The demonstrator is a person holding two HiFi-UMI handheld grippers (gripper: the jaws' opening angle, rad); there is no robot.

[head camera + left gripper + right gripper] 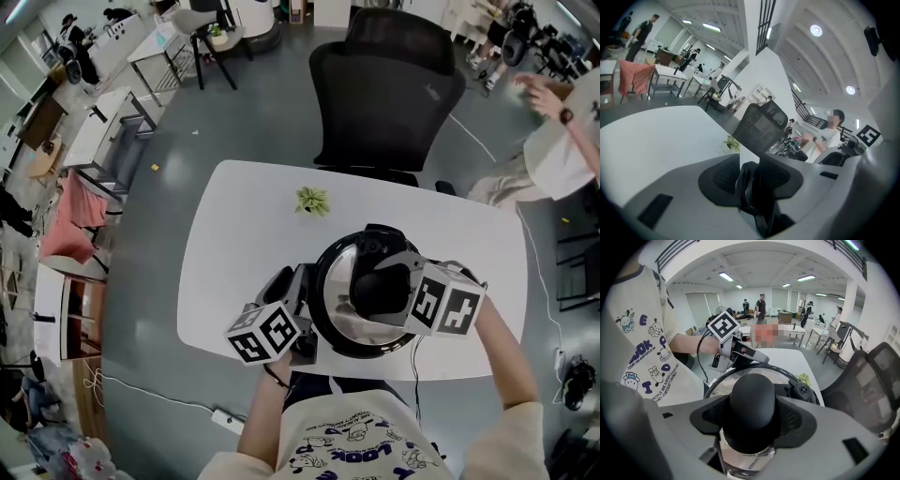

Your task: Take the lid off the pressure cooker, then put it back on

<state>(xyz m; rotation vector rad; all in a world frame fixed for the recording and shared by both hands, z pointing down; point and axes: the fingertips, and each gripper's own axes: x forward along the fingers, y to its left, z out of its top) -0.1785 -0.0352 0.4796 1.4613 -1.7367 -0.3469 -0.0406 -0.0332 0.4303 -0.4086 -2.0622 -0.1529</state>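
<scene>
Head view – right tool (377, 291) grips lid knob (752, 404), left tool (302, 305) grips handle (750, 187) (plant (312, 201) beyond)

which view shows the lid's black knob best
The right gripper view: the knob fills the centre, clamped by the right gripper above the lid. The head view shows it from above, partly covered by that gripper. The left gripper view misses it, showing only a black handle between its jaws.
</scene>
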